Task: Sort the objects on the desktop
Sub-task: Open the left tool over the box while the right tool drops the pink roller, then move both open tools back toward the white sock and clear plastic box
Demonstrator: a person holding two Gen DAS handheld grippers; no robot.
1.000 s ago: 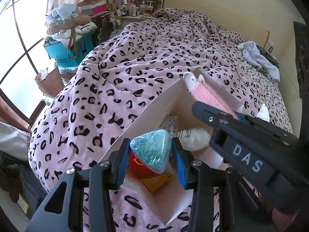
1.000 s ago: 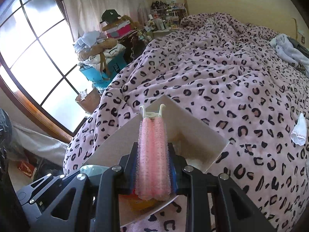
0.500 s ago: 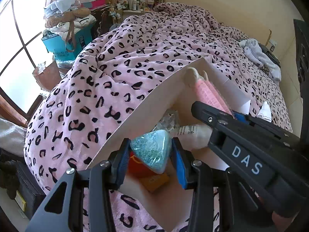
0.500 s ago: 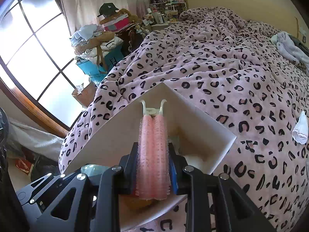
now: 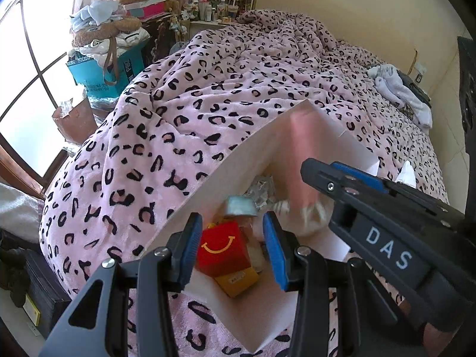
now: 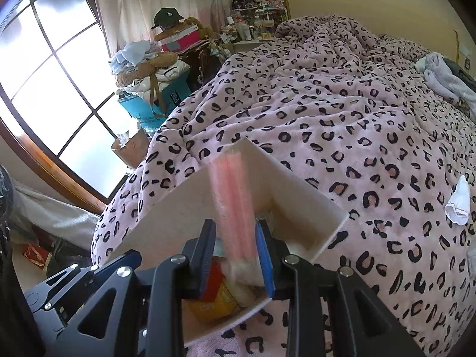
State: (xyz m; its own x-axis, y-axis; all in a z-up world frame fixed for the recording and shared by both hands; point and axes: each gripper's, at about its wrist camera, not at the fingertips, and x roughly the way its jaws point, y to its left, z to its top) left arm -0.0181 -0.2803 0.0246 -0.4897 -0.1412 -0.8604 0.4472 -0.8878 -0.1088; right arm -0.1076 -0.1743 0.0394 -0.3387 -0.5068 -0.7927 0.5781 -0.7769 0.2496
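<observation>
A white cardboard box lies open on the pink leopard-print bed. My left gripper hangs open over the box's near corner, with nothing between its blue pads. The teal heart-shaped object lies loose inside the box, just beyond the gripper. My right gripper is open above the same box. The pink hair roller is a motion-blurred streak dropping between its fingers, and shows as a pink hair roller blur in the left wrist view. The right gripper reaches in from the right there.
Inside the box lie a red carton with a yellow smile, an orange packet and crumpled wrappers. A white sock lies on the bedspread to the right. Clothes sit at the far right; a teal bag stands by the window.
Both grippers have opened. The teal heart left my left gripper and dropped into the box. The pink roller left my right gripper and is falling, tips turned downward.
</observation>
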